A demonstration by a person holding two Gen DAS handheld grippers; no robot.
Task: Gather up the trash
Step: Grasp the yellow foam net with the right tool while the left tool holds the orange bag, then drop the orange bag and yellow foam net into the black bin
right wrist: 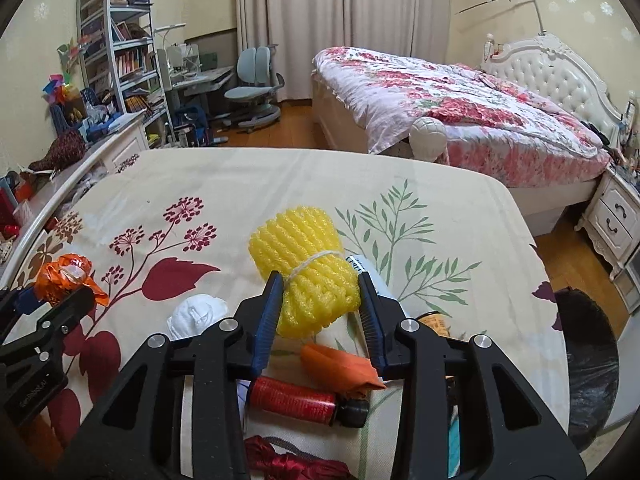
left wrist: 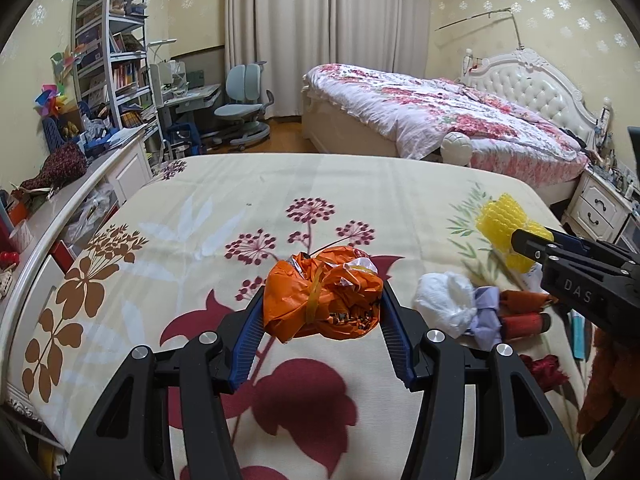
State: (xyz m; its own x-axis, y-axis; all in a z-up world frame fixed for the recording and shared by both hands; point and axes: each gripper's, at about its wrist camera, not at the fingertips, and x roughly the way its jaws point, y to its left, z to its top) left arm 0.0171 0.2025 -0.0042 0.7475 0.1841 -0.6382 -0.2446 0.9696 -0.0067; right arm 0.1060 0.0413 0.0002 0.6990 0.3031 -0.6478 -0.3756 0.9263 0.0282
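Observation:
My left gripper (left wrist: 322, 304) is shut on a crumpled orange plastic bag (left wrist: 320, 300) tied with a yellow band, held over the floral tablecloth (left wrist: 200, 208). The bag also shows at the left of the right wrist view (right wrist: 66, 276). My right gripper (right wrist: 320, 292) is shut on a yellow foam net bundle (right wrist: 308, 272) tied with white string; the bundle shows in the left wrist view (left wrist: 508, 228) too. A white crumpled wad (right wrist: 196, 314) lies on the cloth between both grippers.
A red umbrella with black handle (right wrist: 304, 400), an orange cloth piece (right wrist: 340, 366) and a white tube (right wrist: 372, 276) lie under my right gripper. A black trash bag (right wrist: 588, 364) hangs at the table's right edge. A cluttered sideboard (left wrist: 60, 200) runs along the left.

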